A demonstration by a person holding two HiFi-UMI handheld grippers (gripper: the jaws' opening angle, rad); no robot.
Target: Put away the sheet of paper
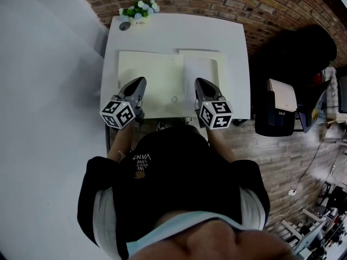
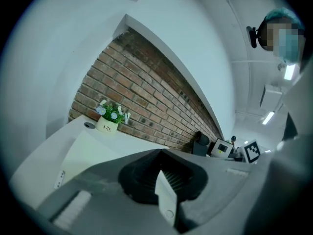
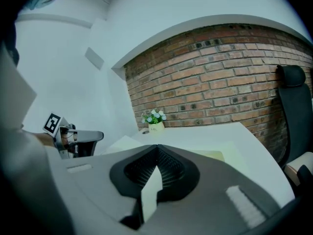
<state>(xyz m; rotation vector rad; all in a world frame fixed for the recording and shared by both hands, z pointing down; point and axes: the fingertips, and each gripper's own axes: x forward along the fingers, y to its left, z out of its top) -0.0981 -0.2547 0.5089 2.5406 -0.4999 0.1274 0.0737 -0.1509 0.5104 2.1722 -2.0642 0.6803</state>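
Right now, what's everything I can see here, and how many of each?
table: one, white, centre
folder: one, cream, open on the table
sheet of paper: one, white, on the folder's right half
flower pot: one, white, table's far left corner
round thing: one, grey, beside the pot
chair: one, black, right of the table
box: one, white, beside the chair
person: one, in black, at the near edge
left tool, right tool: two, grey, jaws shut, over the table's near edge
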